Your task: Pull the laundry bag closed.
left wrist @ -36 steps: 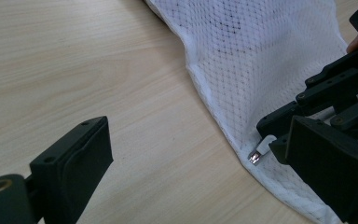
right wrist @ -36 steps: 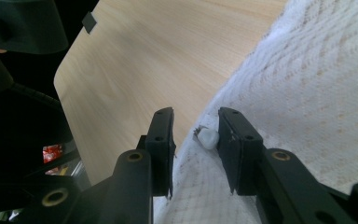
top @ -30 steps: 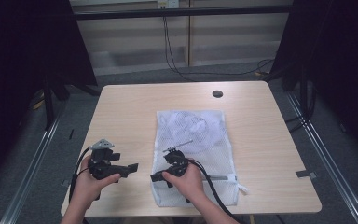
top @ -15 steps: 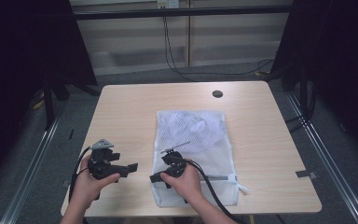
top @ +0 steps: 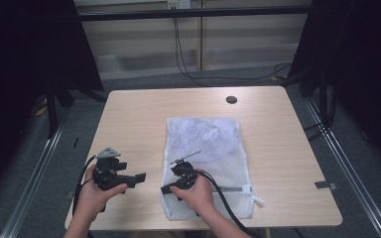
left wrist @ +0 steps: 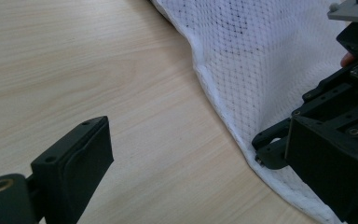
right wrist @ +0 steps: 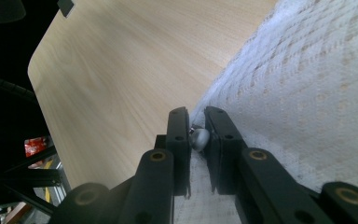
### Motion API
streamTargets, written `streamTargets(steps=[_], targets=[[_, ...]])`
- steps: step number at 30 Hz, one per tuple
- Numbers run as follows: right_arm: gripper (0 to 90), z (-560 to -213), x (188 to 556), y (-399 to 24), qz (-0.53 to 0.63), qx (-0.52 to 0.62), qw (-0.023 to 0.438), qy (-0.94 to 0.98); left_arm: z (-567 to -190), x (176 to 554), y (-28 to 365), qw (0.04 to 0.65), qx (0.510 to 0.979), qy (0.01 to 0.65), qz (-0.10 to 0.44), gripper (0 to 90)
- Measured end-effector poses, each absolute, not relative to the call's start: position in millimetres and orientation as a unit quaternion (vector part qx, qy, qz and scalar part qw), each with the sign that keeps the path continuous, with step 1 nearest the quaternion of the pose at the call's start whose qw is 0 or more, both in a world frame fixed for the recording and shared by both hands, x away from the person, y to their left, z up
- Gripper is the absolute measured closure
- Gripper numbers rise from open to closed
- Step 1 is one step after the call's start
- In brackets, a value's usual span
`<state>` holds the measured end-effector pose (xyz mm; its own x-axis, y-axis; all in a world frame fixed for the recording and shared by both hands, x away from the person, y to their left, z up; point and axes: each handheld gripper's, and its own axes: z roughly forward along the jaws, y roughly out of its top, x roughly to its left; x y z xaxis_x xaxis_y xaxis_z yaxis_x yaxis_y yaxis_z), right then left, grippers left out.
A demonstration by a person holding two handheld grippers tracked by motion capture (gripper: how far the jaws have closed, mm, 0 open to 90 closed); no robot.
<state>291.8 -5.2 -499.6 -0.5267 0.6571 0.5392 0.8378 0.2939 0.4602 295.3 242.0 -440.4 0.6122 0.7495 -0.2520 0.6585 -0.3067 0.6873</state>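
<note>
Your right gripper [right wrist: 196, 140] view shows what the high view cannot: jaws clamped on a small metal pull at the mesh bag's [top: 206, 144] left edge, near counter [top: 134, 114] front. Your left gripper [top: 140, 177] jaws stand apart over bare wood. Nothing moved since earlier. No writing legible.

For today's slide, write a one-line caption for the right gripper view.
Right tongs shut on a small metal zipper pull at the mesh laundry bag's edge.
</note>
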Motion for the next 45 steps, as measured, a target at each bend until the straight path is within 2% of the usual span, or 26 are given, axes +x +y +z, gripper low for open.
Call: streamTargets(steps=[11,19,45], targets=[[85.0,-499,291,-6,-0.359,-0.476,0.118,-0.794,-439,294,242,0.402,0.801,0.441,0.055,7.2],[86.4,-492,294,-15,-0.386,-0.480,0.135,-0.776,-439,293,241,0.401,0.803,0.437,0.054,7.2],[86.4,-471,294,-43,-0.443,-0.489,0.147,-0.737,-438,290,217,0.443,0.799,0.405,-0.037,7.1]])
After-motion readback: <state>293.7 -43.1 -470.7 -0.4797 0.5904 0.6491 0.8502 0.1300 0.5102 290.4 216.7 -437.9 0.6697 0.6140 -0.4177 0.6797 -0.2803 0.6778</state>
